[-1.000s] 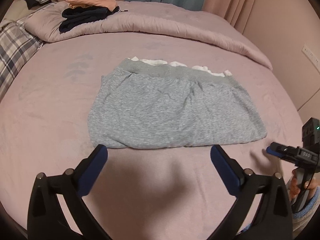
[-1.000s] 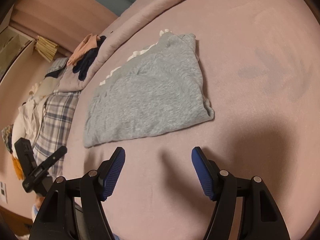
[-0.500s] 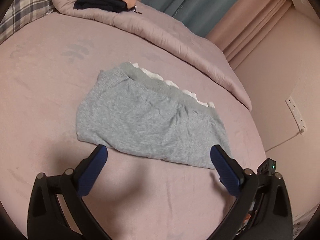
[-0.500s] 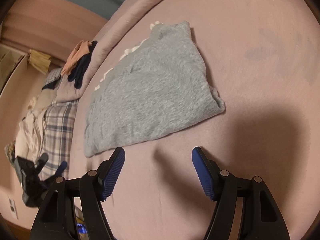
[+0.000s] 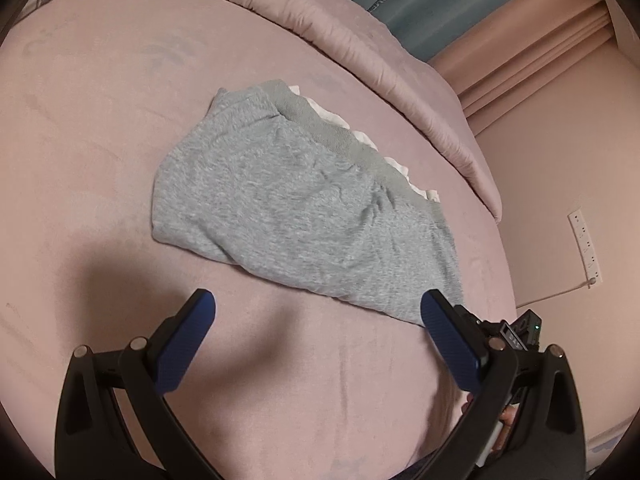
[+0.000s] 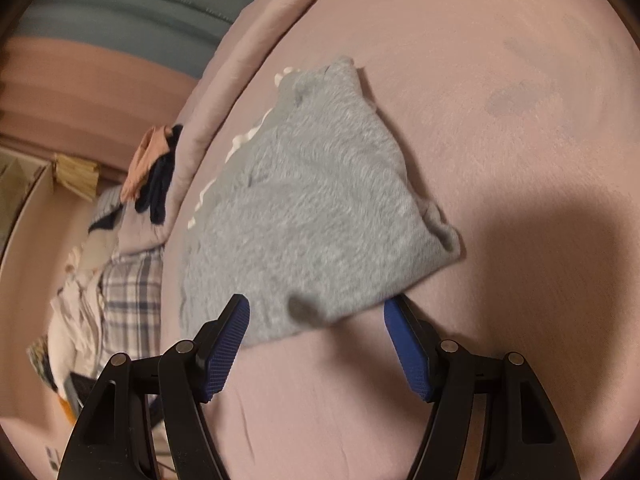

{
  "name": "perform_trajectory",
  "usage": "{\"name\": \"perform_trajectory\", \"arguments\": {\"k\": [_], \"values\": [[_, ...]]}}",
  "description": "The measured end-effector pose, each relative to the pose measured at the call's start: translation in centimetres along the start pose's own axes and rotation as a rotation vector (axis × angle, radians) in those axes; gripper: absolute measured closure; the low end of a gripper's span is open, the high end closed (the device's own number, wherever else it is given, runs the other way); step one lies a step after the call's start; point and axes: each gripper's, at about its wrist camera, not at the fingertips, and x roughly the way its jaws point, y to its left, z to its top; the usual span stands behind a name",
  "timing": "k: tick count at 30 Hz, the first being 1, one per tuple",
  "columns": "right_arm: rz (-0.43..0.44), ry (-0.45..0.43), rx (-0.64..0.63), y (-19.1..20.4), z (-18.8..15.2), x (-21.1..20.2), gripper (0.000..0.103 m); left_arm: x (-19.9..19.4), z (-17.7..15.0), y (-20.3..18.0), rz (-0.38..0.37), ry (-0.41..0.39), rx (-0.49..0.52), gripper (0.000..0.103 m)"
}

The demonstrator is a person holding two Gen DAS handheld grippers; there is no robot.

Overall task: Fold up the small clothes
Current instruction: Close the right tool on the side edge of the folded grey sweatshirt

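Note:
A folded grey knit garment (image 5: 304,208) with a ribbed band and a white frilly edge lies flat on the pink bed (image 5: 100,128). My left gripper (image 5: 318,312) is open and empty, just short of the garment's near edge. The right gripper's body (image 5: 520,330) shows behind my left gripper's right finger, at the garment's right corner. In the right wrist view the garment (image 6: 312,216) fills the middle. My right gripper (image 6: 316,314) is open, its blue fingers straddling the garment's near corner.
A rolled pink duvet (image 5: 360,40) runs along the far side with dark and peach clothes (image 6: 154,168) piled on it. A plaid pillow (image 6: 128,292) and a heap of pale laundry (image 6: 76,304) lie to the left. A wall socket strip (image 5: 586,248) is on the right.
Both grippers have moved closer to the garment. The right gripper has reached the garment's near corner, which now lies between its fingers. The left view has swung right. Both stay open.

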Motion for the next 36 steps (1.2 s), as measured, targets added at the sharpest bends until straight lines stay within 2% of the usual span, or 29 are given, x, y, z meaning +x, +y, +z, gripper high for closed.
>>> {"name": "perform_trajectory", "arguments": {"k": [4, 12, 18, 22, 23, 27, 31, 36], "values": [[0.006, -0.031, 0.017, 0.0, 0.4, 0.2, 0.033, 0.5, 0.1, 0.4, -0.005, 0.021, -0.01, 0.001], [0.07, -0.066, 0.086, -1.0, 1.5, 0.2, 0.033, 1.3, 0.0, 1.1, 0.004, 0.046, -0.027, 0.001], [0.069, -0.096, 0.113, -1.1, 2.2, -0.2, 0.033, 1.5, 0.0, 1.0, 0.004, 0.067, -0.013, 0.001], [0.029, -0.158, 0.136, -1.9, 3.1, -1.6, 0.033, 1.8, 0.1, 1.1, 0.002, 0.074, -0.016, 0.0], [0.042, -0.151, 0.141, -2.1, 3.4, -1.7, 0.033, 2.0, 0.1, 1.1, -0.001, 0.077, -0.014, 0.001], [0.083, 0.006, 0.15, -2.7, 5.4, -0.3, 0.032, 2.8, 0.3, 0.7, -0.001, 0.094, -0.008, 0.001], [0.079, 0.043, 0.09, -2.1, 7.3, 0.3, 0.032, 3.6, 0.4, 0.1, -0.004, 0.115, 0.011, 0.0], [0.117, 0.14, 0.021, -2.1, 8.3, 1.8, 0.032, 4.8, 1.0, -0.7, -0.004, 0.145, 0.031, 0.001]]}}
